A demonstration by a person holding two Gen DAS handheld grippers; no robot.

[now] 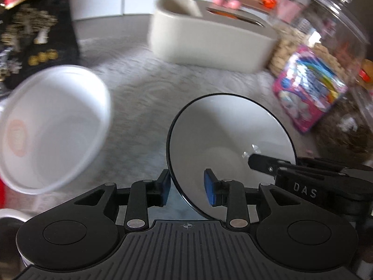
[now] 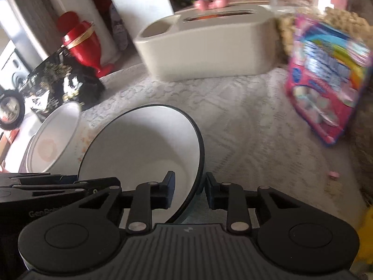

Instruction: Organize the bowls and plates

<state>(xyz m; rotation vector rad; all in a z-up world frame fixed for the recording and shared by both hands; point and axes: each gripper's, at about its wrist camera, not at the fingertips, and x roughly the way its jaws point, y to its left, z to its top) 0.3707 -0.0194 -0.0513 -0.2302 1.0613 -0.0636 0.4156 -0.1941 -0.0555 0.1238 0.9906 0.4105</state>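
Note:
A white bowl with a black rim (image 1: pixel 230 137) is held between both grippers above the pale tablecloth. My left gripper (image 1: pixel 187 187) straddles its near left rim, one pad inside and one outside. My right gripper (image 2: pixel 190 192) straddles its right rim (image 2: pixel 149 154) the same way; its black body shows at the bowl's right in the left wrist view (image 1: pixel 303 177). Whether the pads press the rim is unclear. A larger white bowl (image 1: pixel 50 128) with an orange mark inside lies tilted at the left, also seen in the right wrist view (image 2: pixel 54 140).
A beige toaster-like box (image 1: pixel 209 37) stands at the back. A clear glass jar (image 1: pixel 326 46) with a pink packet (image 2: pixel 326 79) is at the right. A black tray of gold trinkets (image 1: pixel 35 35) and a red vase (image 2: pixel 80 42) stand at the left.

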